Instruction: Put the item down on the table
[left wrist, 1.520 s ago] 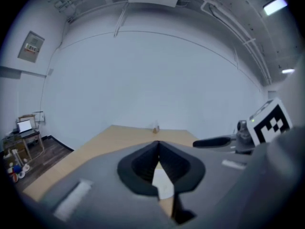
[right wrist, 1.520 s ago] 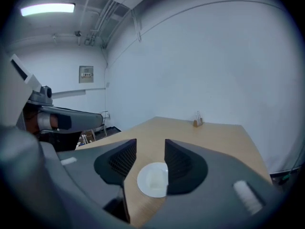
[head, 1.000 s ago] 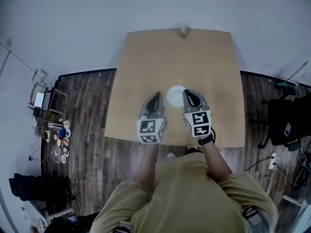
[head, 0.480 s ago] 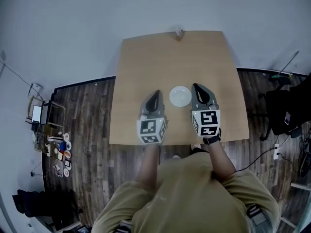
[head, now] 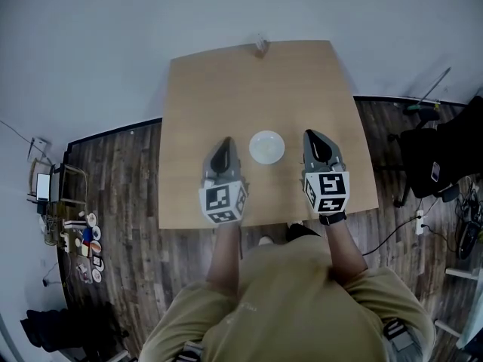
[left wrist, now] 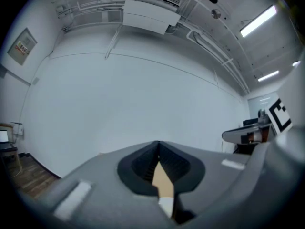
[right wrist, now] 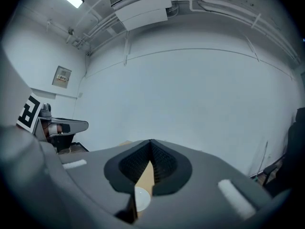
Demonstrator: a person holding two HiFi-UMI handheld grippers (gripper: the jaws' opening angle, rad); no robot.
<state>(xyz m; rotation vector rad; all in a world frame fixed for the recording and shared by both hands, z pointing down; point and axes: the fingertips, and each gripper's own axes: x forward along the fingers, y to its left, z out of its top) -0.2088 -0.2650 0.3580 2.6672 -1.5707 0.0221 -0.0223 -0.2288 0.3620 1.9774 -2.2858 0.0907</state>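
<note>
A small white round dish [head: 266,147] lies on the light wooden table [head: 226,81], near its front half. My left gripper [head: 224,143] hovers just left of the dish, jaws shut and empty. My right gripper [head: 313,136] sits to the dish's right, also shut on nothing and apart from the rim. In the left gripper view the jaws [left wrist: 158,147] meet at the tip, with table and a sliver of the white dish [left wrist: 166,205] showing below. The right gripper view shows its shut jaws [right wrist: 150,144] and the dish [right wrist: 141,197] beneath them.
A small pale object [head: 260,45] stands at the table's far edge. Dark chairs and gear [head: 445,164] crowd the floor at the right, with cables nearby. A low shelf with coloured clutter [head: 83,232] is on the wooden floor at the left.
My right gripper has drawn away to the right from the dish's rim, and the left has shifted slightly left. The dish stays on the table.
</note>
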